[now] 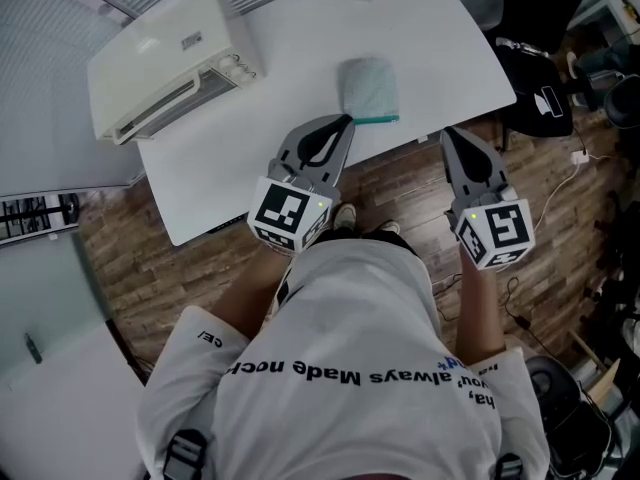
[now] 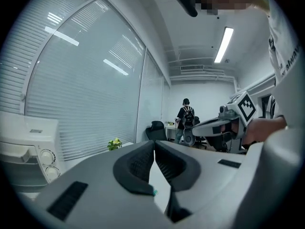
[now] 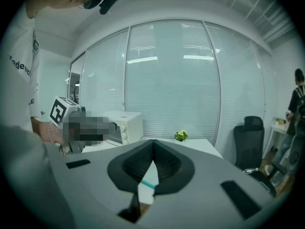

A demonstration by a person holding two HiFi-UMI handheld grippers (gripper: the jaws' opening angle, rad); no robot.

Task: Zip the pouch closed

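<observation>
Near front edge of white rectangular table point(image 1: 300, 38), pale teal fabric pouch point(image 1: 369, 86) lies flat, darker teal zipper edge point(image 1: 377, 120) facing person, handy for pinching. Left gripper point(image 1: 344, 121) at pouch's 7 o'clock, right gripper point(image 1: 447, 134) at 4 o'clock, past table edge. Both held clear of pouch, jaws pressed together on nothing. Likely no zipping under way; whether zipper closed, cannot tell. Cream toaster oven point(image 1: 165, 63) at pouch's 9 o'clock.

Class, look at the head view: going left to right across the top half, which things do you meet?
White toaster oven → pale teal pouch → black chair.
</observation>
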